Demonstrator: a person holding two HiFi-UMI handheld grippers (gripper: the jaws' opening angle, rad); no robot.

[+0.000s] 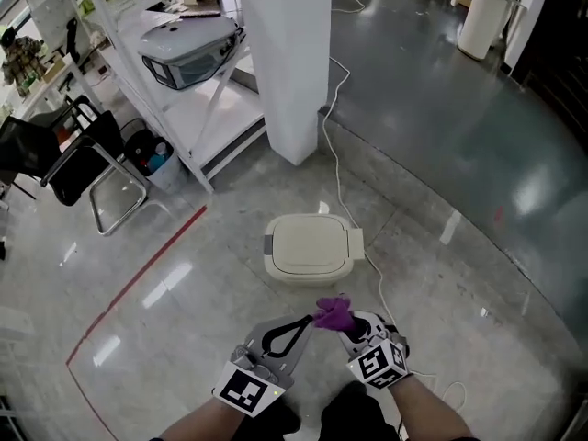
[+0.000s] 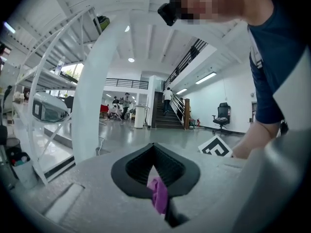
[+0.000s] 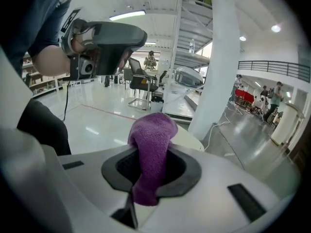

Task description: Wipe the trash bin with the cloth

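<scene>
Gripping small purple knitted cloth: right claw clamping bulk, left claw nipping corner, likely bunching it before wiping cream plastic trash bin.

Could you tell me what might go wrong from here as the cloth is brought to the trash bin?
1. The purple cloth is bunched in the right tool, with only a small wad sticking out, so its hard jaws may scrape the trash bin lid.
2. The left tool pinches just a sliver of the cloth, which might slip free.
3. A white cable lies on the floor beside the bin and could snag.
</scene>
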